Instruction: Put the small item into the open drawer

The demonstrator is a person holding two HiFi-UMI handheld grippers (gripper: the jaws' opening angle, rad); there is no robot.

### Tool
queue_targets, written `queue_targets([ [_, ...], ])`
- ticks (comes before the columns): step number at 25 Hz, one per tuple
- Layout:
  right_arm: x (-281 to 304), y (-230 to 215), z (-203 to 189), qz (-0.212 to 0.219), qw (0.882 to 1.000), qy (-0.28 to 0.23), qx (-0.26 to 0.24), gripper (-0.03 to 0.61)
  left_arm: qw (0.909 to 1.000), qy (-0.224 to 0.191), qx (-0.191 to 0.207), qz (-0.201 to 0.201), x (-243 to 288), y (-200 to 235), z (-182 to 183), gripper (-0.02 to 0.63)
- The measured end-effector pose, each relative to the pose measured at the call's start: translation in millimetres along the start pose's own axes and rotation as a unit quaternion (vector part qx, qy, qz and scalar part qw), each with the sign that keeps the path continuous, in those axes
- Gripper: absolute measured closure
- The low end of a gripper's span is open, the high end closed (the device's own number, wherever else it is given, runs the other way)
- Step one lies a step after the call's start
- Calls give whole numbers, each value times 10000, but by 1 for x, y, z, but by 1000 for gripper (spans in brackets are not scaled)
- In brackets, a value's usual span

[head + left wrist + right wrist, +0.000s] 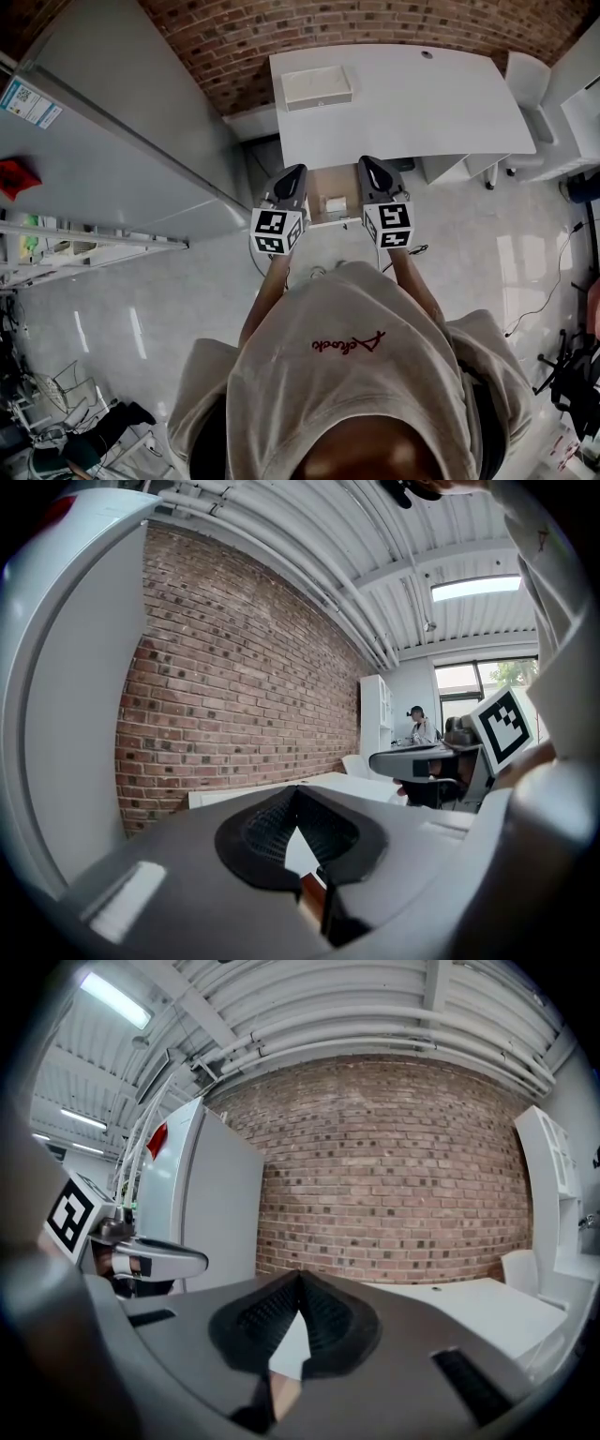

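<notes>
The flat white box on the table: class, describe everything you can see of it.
The flat white box is shallow and rectangular, with a raised rim and a pale inside that looks empty; perhaps cardboard or plastic. It lies flat near the far left corner of the white table, touching only the tabletop.

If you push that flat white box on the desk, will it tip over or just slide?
The white box looks low and wide, so it would probably slide, not tip. The desk top looks smooth, so it may glide easily. It seems shallow, so likely light, though its material is unclear.
</notes>
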State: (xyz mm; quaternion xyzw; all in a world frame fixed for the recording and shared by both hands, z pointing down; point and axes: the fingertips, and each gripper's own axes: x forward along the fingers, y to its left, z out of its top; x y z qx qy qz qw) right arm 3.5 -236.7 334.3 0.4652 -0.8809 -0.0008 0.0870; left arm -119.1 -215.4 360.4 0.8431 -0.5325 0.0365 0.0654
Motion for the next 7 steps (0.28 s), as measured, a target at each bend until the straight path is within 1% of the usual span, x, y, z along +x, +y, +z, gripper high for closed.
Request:
queue_targets([
  [7, 4, 10, -4, 74, 10000, 35, -6, 566, 10000, 23, -33, 16, -1, 1, -5, 604],
])
